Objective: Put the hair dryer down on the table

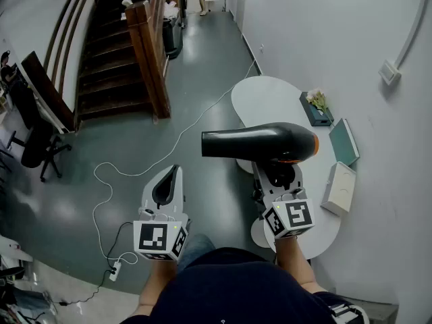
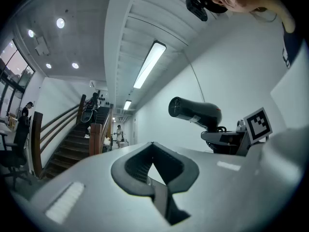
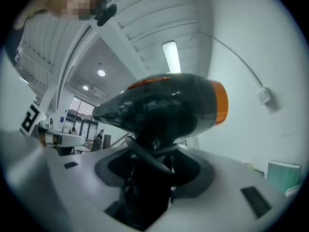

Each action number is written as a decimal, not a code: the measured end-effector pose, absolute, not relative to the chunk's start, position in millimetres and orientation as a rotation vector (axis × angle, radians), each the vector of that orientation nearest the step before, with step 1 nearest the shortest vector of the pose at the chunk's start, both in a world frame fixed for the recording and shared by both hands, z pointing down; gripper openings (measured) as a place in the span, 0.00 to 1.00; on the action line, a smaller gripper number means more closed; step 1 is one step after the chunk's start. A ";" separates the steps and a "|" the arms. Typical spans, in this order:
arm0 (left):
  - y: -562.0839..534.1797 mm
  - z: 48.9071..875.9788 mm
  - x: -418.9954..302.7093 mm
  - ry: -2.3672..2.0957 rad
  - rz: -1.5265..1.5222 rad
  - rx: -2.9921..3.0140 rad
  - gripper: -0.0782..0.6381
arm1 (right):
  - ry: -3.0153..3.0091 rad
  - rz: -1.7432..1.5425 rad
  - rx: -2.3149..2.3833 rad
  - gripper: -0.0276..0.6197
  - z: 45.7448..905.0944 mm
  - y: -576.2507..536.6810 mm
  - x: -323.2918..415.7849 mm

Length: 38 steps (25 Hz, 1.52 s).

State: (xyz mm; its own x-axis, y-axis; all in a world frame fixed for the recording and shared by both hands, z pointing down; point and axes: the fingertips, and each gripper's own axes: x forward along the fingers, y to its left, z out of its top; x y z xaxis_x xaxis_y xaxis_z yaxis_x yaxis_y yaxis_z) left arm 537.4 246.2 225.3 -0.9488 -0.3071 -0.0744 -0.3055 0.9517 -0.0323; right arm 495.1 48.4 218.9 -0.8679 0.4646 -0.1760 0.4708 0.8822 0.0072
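Note:
A black hair dryer point(image 1: 260, 142) with an orange rear ring hangs in the air, its barrel pointing left, level with the left edge of the white table point(image 1: 270, 100). My right gripper point(image 1: 278, 173) is shut on its handle from below. In the right gripper view the hair dryer point(image 3: 169, 105) fills the middle, and its handle and coiled cord sit between the jaws of the right gripper point(image 3: 149, 178). My left gripper point(image 1: 170, 181) is shut on nothing and hovers over the floor to the left. From the left gripper point(image 2: 153, 149) the hair dryer point(image 2: 195, 112) shows at right.
On the table lie a dark tray with flowers point(image 1: 316, 108), a teal book point(image 1: 344, 142) and a white box point(image 1: 339, 187). A white cable point(image 1: 182, 137) runs over the grey floor to a power strip point(image 1: 115, 271). A wooden staircase point(image 1: 115, 52) and office chair point(image 1: 37, 147) stand left.

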 end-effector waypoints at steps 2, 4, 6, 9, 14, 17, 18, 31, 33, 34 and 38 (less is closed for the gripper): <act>246.0 225.4 525.7 3.021 -0.048 -0.493 0.12 | 2.876 -0.056 0.715 0.41 219.2 50.7 484.6; 247.5 227.2 513.9 3.019 -0.051 -0.499 0.12 | 2.881 -0.052 0.704 0.41 221.9 52.7 472.9; 250.6 231.3 501.3 3.022 -0.043 -0.500 0.12 | 2.894 -0.051 0.693 0.41 227.7 54.3 459.1; 260.7 237.4 474.8 3.029 -0.027 -0.501 0.12 | 2.906 -0.055 0.680 0.41 234.2 59.7 431.1; 288.7 240.4 408.8 3.027 -0.008 -0.524 0.12 | 2.902 -0.011 0.650 0.41 232.5 85.9 364.9; 312.4 231.8 360.6 3.002 -0.015 -0.535 0.12 | 2.893 0.001 0.628 0.41 225.3 108.9 318.3; 320.2 228.7 343.3 2.994 -0.009 -0.540 0.12 | 2.890 -0.001 0.622 0.41 223.1 116.2 301.9; 385.9 223.7 164.9 2.933 0.013 -0.659 0.12 | 2.929 -0.030 0.508 0.41 226.9 172.4 147.0; 389.2 225.2 152.3 2.937 0.022 -0.681 0.12 | 2.935 -0.020 0.499 0.41 225.2 176.4 134.1; 391.2 226.9 146.7 2.941 0.030 -0.688 0.12 | 2.937 -0.017 0.498 0.41 224.8 178.9 128.0; 398.9 235.9 126.9 2.959 0.061 -0.703 0.12 | 2.945 -0.007 0.504 0.41 227.0 189.1 107.9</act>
